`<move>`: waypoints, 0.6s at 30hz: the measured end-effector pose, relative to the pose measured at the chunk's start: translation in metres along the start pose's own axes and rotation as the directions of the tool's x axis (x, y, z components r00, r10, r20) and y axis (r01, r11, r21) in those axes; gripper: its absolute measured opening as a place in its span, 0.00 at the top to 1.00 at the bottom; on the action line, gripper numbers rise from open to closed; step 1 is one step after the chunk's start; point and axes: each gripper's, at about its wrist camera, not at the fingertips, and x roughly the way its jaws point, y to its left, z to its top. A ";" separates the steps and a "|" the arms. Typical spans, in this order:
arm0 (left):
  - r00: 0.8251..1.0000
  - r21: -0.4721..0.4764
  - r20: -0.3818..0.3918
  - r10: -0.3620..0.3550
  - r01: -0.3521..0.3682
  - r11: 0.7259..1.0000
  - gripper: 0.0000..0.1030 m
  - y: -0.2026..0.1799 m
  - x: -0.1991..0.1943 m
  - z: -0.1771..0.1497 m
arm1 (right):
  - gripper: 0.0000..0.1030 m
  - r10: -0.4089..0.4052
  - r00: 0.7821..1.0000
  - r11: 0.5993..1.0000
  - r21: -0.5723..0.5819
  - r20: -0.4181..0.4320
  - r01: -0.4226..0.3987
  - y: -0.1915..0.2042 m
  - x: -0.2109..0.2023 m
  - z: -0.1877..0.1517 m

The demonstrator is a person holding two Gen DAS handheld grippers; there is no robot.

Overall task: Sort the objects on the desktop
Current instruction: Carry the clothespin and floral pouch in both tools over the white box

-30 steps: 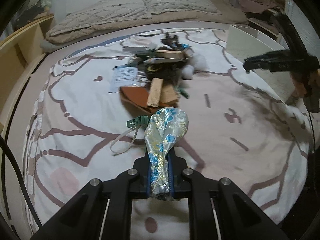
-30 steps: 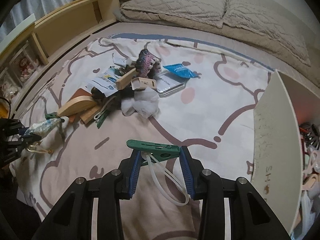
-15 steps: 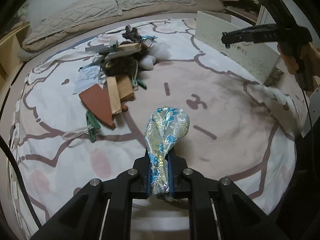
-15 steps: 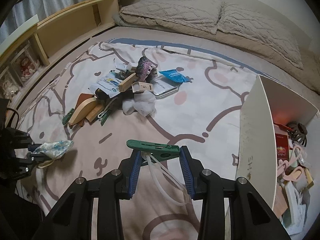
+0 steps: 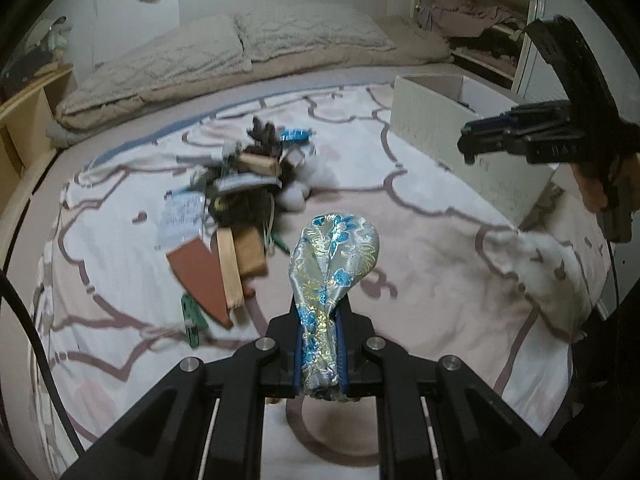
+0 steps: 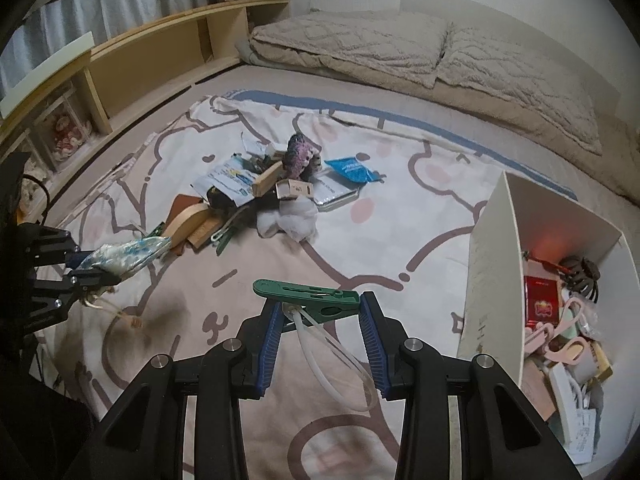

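Two loads up | left gripper (image 5: 320, 354) clamps silver-blue brocade fabric pouch (image 5: 334, 258) | right gripper (image 6: 320, 344) pinches green plastic clip with white loop (image 6: 308, 294) | white storage box (image 6: 494, 280) beside, part-filled | far pile of mixed clutter (image 6: 260, 196) unsorted on patterned blanket (image 6: 400, 240)

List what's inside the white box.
The white box holds a red packet, a dark claw clip, pink looped items and pale odds and ends. Its near wall hides the contents beside it, and lower layers are buried.
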 end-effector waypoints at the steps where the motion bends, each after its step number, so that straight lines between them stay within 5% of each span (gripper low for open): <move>1: 1.000 0.001 0.009 0.003 -0.003 1.000 0.87 -0.002 -0.001 0.004 | 0.62 -0.003 1.000 1.000 0.000 0.006 0.003 0.000 -0.002 0.001; 18: 0.987 0.037 0.158 0.034 -0.041 0.998 0.87 -0.030 -0.020 0.082 | 0.62 -0.096 0.984 0.992 0.101 0.151 0.081 -0.045 -0.066 0.032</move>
